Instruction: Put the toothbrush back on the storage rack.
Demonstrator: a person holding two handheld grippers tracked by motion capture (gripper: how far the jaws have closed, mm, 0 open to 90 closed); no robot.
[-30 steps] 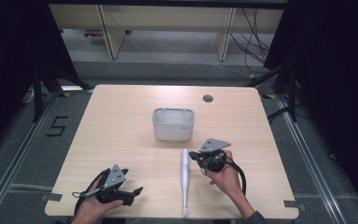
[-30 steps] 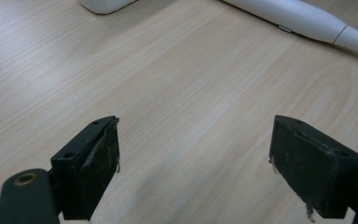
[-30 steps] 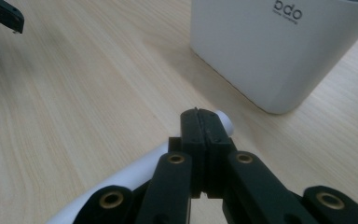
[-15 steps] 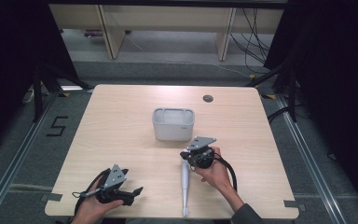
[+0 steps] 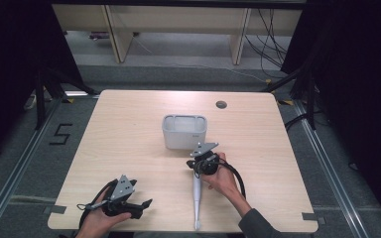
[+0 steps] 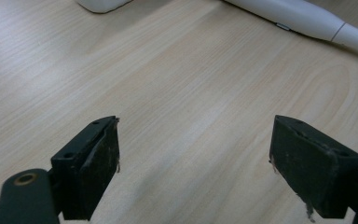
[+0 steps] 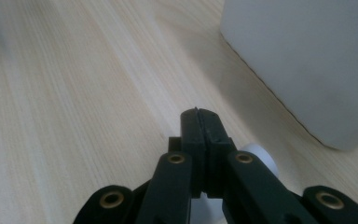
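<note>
A long white wand-like tool (image 5: 197, 198) lies lengthwise on the wooden table (image 5: 129, 129), near its front edge. My right gripper (image 5: 193, 164) hovers over the tool's far end, jaws pressed together with nothing between them. In the right gripper view the shut right gripper (image 7: 200, 116) has the tool's rounded white end (image 7: 258, 158) showing just beneath it. My left gripper (image 5: 146, 207) rests at the front left of the table, jaws wide apart and empty. The left gripper view has its two pads (image 6: 100, 158) spread over bare wood, and the tool (image 6: 298, 16) lies beyond them.
A white rectangular bin (image 5: 184, 131) stands mid-table just behind the right gripper; its wall (image 7: 307, 70) looms close in the right gripper view. A small round cable port (image 5: 221, 104) sits at the back right. Dark curtains flank the table.
My right gripper has moved left and slightly down, from beside the tool to over its far end. The left gripper has stayed put.
</note>
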